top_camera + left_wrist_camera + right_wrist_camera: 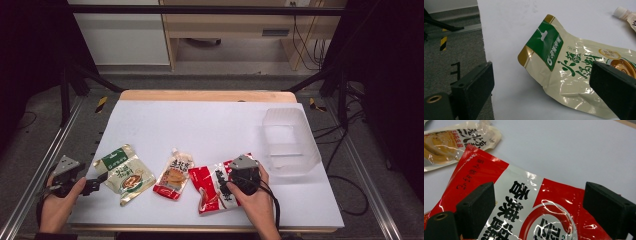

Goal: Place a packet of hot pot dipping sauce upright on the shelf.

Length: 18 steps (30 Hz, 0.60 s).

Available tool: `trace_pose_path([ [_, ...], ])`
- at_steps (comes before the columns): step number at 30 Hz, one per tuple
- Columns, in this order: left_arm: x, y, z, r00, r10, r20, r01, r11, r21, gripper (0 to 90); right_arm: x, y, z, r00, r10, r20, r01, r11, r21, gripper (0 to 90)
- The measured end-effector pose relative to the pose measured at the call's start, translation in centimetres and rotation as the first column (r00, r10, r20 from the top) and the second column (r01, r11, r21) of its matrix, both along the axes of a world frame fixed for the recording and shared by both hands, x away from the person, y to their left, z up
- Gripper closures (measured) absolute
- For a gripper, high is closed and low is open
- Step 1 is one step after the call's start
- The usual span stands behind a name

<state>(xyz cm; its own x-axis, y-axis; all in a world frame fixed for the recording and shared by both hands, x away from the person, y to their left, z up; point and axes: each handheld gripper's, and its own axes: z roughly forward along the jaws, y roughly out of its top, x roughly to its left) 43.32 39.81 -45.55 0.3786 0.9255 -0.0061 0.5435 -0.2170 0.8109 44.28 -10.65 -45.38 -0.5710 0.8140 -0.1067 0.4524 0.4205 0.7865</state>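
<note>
A green and gold snack pouch (pixel 125 173) lies flat at the table's front left. My left gripper (pixel 95 185) is at its left end, open, with the pouch (pixel 564 67) between and beyond the jaws; whether they touch it I cannot tell. In the left gripper view the gripper (pixel 541 68) has one jaw over the table's edge. A red and white pouch (pixel 211 189) lies front centre. My right gripper (pixel 243 175) hovers low over it, open, its jaws astride the pouch (pixel 524 202). A spouted orange pouch (pixel 175 177) lies between the two pouches.
A clear plastic tub (pixel 290 142) stands at the right of the white table (pixel 200 125). The spouted pouch (pixel 454 140) lies just beyond the red one. Grey floor and a metal rail (pixel 454 30) are left of the table edge.
</note>
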Motion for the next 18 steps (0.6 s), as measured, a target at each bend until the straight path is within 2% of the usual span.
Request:
trace_pose_path([
  [5, 0.1, 0.0, -0.3, 0.9999, 0.005, -0.010, -0.005, 1.0000, 0.003, 5.7, -0.1, 0.0, 0.1, 0.9997, 0.008, 0.025, -0.008, 1.000, -0.023, 12.3],
  [9, 0.1, 0.3, -0.2, 0.9995, 0.031, -0.005, -0.031, 0.9995, -0.002, 5.6, -0.2, 0.1, 0.1, 0.9984, 0.024, 0.050, -0.022, 0.999, -0.045, 12.7],
  [10, -0.1, 0.6, -0.1, 0.9984, 0.057, 0.004, -0.057, 0.9983, -0.015, 5.5, -0.2, 0.1, 0.0, 0.9984, 0.024, 0.051, -0.022, 0.999, -0.046, 12.7],
  [12, -0.2, 0.9, 0.0, 0.9951, 0.095, 0.030, -0.094, 0.9955, -0.010, 5.5, -0.3, 0.2, 0.1, 0.9982, 0.025, 0.055, -0.023, 0.999, -0.048, 12.7],
  [14, -0.3, 1.2, 0.1, 0.9937, 0.105, 0.039, -0.104, 0.9943, -0.022, 5.5, -0.3, 0.1, 0.1, 0.9977, 0.023, 0.063, -0.020, 0.999, -0.050, 12.7],
  [16, -0.3, 1.4, 0.1, 0.9942, 0.101, 0.035, -0.100, 0.9941, -0.043, 5.9, -0.4, 0.1, 0.1, 0.9976, 0.019, 0.066, -0.015, 0.998, -0.053, 12.7],
  [17, -0.3, 1.4, 0.1, 0.9942, 0.101, 0.035, -0.100, 0.9941, -0.043, 8.9, -0.4, 0.0, 0.1, 0.9976, 0.015, 0.067, -0.012, 0.999, -0.052, 12.7],
  [18, -0.3, 1.4, 0.0, 0.9982, 0.058, 0.014, -0.058, 0.9969, -0.054, 11.7, -0.4, 0.0, 0.1, 0.9977, 0.009, 0.068, -0.005, 0.999, -0.046, 12.8],
])
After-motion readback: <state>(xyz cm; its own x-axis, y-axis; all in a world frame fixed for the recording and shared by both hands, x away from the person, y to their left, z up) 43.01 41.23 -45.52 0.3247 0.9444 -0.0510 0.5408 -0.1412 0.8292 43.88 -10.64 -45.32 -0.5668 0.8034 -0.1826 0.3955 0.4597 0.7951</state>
